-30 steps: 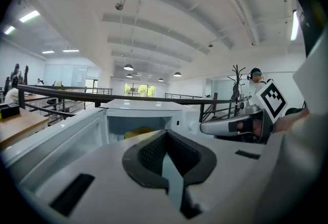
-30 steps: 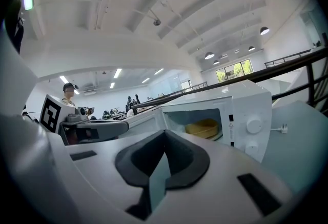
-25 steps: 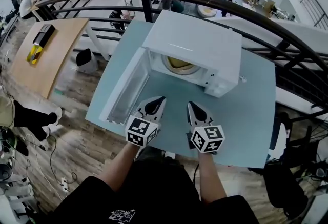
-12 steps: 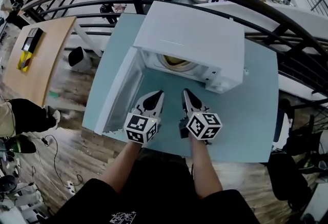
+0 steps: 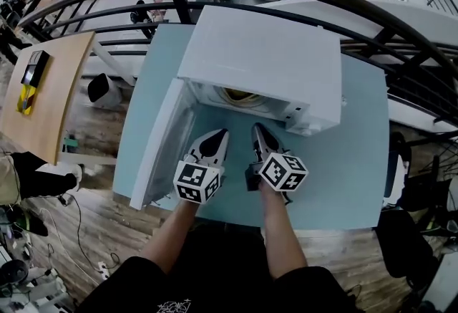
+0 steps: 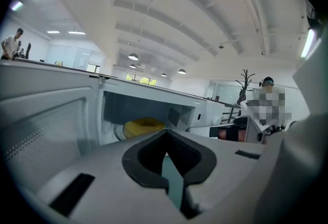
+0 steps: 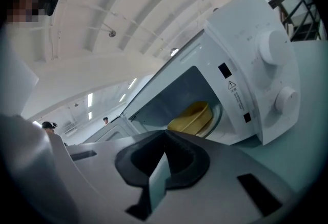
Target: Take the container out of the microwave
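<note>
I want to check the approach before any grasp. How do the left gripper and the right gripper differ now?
The left gripper stands by the open door of the microwave; the right gripper stands nearer the knob panel. The left gripper's view shows the microwave level, the right gripper's shows it tilted, so the right gripper is rolled. Both are shut, empty, outside the microwave, and point at the yellow container inside.

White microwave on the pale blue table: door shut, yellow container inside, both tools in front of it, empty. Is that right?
No: the door of the white microwave stands open, swung left, as the head view shows. The yellow container is inside, and the left tool and right tool are in front, empty.
</note>
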Demonstrator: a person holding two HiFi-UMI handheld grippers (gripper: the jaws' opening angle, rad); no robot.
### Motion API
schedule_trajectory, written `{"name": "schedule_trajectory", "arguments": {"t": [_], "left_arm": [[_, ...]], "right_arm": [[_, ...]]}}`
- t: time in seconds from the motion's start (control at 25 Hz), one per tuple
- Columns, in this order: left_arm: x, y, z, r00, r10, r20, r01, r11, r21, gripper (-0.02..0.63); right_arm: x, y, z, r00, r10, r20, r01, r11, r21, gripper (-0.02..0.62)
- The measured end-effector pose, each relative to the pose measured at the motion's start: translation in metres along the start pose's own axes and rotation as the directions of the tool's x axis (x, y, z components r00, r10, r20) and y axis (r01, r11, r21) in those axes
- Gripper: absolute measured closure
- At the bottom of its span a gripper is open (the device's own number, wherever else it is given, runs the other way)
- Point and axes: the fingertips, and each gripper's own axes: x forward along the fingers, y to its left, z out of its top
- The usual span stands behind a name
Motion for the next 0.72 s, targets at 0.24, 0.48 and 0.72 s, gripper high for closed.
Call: {"name": "schedule_trajectory", "arguments": {"t": [0.24, 0.48, 0.72], "left_arm": [[0.017, 0.015, -0.005, 1.0, -0.004, -0.008, 0.004, 1.0, -0.012, 0.6], [0.029, 0.022, -0.006, 1.0, -0.018, -0.005, 0.018, 1.0, -0.025, 0.6], [0.037, 0.033, -0.01, 1.0, -0.02, -0.013, 0.019, 0.999, -0.04, 0.6]], "right_arm": [[0.024, -0.011, -0.001, 1.0, -0.001, 0.031, -0.003, 0.993, 0.119, 0.591], [0.041, -0.019, -0.008, 0.998, -0.003, 0.055, -0.009, 0.974, 0.225, 0.591], [0.053, -0.024, -0.017, 0.996, 0.003, 0.095, -0.037, 0.933, 0.358, 0.591]]}}
